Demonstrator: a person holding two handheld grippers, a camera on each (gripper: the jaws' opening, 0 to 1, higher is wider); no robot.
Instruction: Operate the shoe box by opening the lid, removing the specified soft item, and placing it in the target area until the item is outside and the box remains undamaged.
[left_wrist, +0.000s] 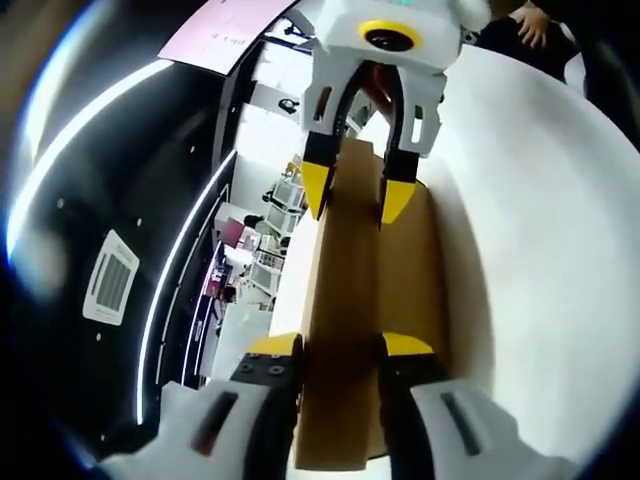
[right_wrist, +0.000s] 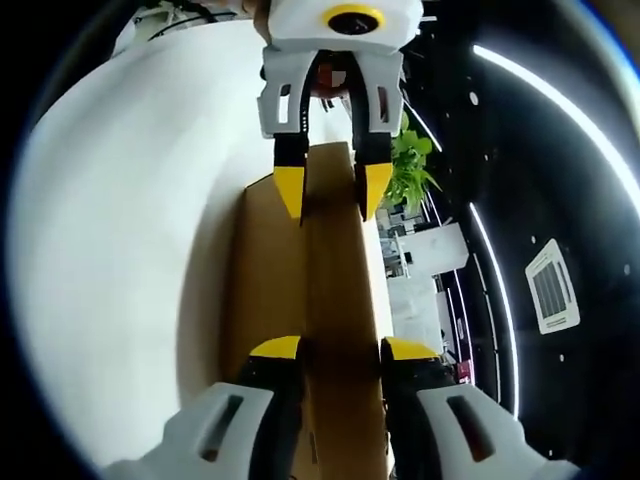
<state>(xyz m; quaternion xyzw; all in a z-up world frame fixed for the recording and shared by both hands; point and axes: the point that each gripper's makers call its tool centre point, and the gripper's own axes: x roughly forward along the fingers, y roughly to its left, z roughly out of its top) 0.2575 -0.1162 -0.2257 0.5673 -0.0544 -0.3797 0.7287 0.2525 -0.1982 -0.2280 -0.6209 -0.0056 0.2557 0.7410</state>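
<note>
Left gripper view has your left gripper (left_wrist: 340, 350) pinching one end of the raised cardboard lid (left_wrist: 345, 300), with the right gripper (left_wrist: 355, 205) clamped on the far end, above the white table (left_wrist: 540, 250). The right gripper view shows the same from the other end. The soft item isn't visible. If you pull unevenly or twist, the thin lid could crease or tear at its hinge; if either grip slips, it drops shut.
</note>
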